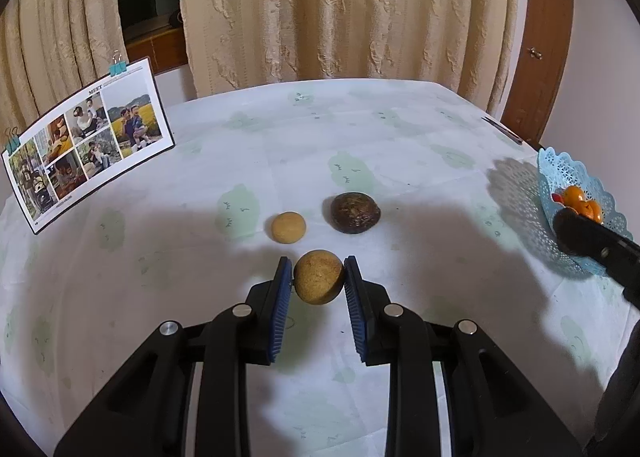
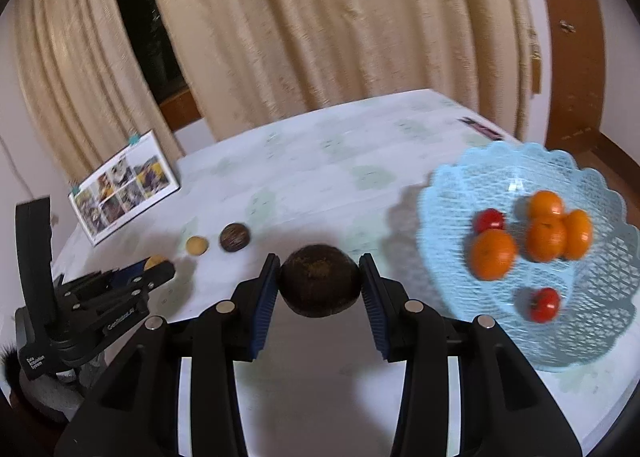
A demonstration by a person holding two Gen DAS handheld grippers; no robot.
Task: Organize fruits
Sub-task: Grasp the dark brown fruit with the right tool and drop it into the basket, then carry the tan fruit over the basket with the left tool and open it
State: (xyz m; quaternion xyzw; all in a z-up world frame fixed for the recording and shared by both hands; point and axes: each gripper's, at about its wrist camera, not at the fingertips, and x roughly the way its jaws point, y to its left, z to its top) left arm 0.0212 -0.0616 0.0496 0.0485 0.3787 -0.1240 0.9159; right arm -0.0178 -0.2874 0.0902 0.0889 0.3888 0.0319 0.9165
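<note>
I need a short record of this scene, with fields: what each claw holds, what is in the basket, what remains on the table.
left claw: shut on a tan round fruit
right claw: shut on a dark brown round fruit
blue basket: four orange fruits, two small red fruits
table: one small tan fruit, one dark brown fruit
table's left edge: photo card standing

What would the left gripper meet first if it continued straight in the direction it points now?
Probably the bare tablecloth. The left gripper, shut on a tan round fruit, aims between the smaller tan fruit and the dark brown fruit; depth is uncertain.
</note>
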